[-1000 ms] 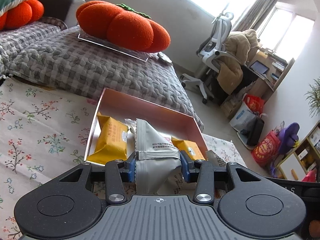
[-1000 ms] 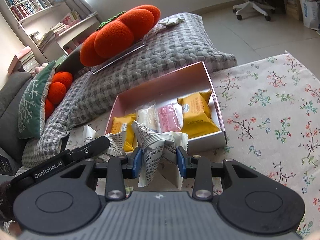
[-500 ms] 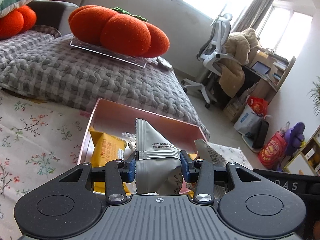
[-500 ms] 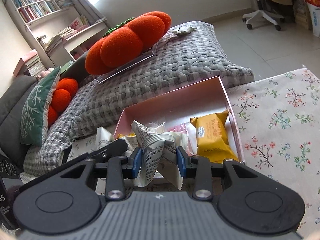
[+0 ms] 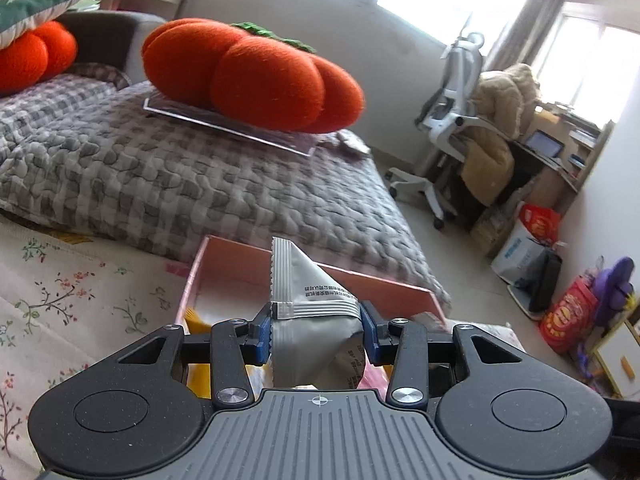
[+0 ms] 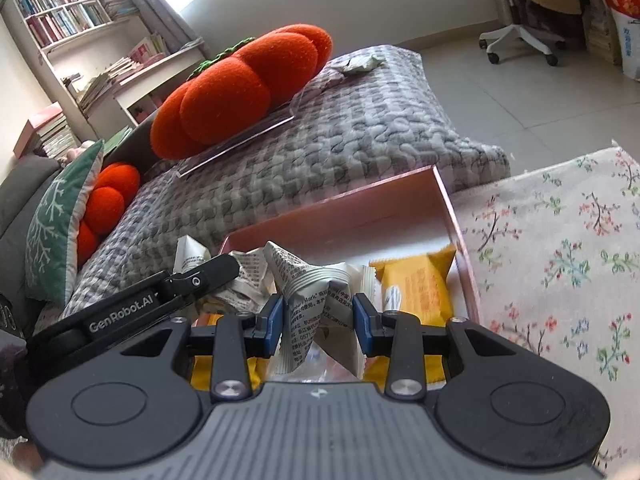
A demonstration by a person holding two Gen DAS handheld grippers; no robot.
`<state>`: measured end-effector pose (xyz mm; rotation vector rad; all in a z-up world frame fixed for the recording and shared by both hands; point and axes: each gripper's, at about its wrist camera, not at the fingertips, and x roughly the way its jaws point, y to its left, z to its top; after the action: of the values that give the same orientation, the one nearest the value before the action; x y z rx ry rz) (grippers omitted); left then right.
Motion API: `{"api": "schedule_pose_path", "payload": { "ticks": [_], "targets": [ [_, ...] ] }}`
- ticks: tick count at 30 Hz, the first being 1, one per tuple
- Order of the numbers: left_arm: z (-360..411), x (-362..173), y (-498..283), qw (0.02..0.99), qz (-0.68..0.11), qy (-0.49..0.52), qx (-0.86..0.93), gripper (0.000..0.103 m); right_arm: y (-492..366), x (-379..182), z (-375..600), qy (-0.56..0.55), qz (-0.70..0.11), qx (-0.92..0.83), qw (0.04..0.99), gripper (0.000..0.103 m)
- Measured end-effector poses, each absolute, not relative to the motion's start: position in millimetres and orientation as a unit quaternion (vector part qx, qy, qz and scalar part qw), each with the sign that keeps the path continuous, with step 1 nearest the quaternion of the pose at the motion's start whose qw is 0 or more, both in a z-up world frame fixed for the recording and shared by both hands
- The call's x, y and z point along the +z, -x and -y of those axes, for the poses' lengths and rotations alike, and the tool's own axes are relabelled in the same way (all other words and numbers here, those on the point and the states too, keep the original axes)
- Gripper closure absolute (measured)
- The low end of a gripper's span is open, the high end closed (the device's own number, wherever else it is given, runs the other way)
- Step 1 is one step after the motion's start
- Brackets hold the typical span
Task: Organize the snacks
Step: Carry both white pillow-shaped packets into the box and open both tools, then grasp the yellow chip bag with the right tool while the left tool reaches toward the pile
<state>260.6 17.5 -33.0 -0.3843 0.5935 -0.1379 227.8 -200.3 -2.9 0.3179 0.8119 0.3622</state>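
My left gripper [image 5: 316, 332] is shut on a silver snack packet [image 5: 312, 320], held over the near end of the pink box [image 5: 240, 256]. A yellow snack [image 5: 194, 316] peeks from the box below it. My right gripper [image 6: 318, 322] is shut on a white printed snack packet [image 6: 316, 292] above the same pink box [image 6: 456, 216]. A yellow snack packet [image 6: 412, 288] lies in the box at the right. The left gripper's black arm [image 6: 160, 300] shows at the left of the right wrist view with its packet [image 6: 192, 252]. Other contents under the grippers are hidden.
The box sits on a floral cloth [image 6: 560, 256], against a grey quilted cushion [image 5: 160, 184]. An orange pumpkin pillow [image 5: 248, 76] rests on a clear tray on that cushion. A swivel chair [image 5: 452, 120] and bags stand on the floor beyond.
Both grippers have moved forward over the pink box with their packets still held. The box and cushion look closer, and the box's contents have slipped under the grippers.
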Motion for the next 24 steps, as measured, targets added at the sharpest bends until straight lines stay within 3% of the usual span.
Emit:
{"api": "schedule_pose_path", "payload": {
  "ticks": [6, 8, 12, 24],
  "targets": [
    [-28.6, -42.6, -285.4, 0.923, -0.310, 0.221, -0.056, 0.061, -236.9, 0.1, 202.7, -0.156, -0.360, 0.159, 0.906, 0.068],
    [-27.9, -45.3, -291.0, 0.921, -0.322, 0.213, -0.055, 0.059, -239.0, 0.8, 204.0, -0.163, -0.344, 0.154, 0.912, 0.061],
    [-35.3, -40.1, -281.1, 0.925, -0.315, 0.208, -0.046, 0.037, -238.3, 1.4, 207.2, -0.163, -0.333, 0.144, 0.918, 0.056],
    [-66.6, -3.1, -193.8, 0.935, -0.293, 0.198, -0.009, 0.033, -209.7, 20.5, 223.4, -0.155, -0.369, 0.127, 0.907, 0.041]
  ]
}}
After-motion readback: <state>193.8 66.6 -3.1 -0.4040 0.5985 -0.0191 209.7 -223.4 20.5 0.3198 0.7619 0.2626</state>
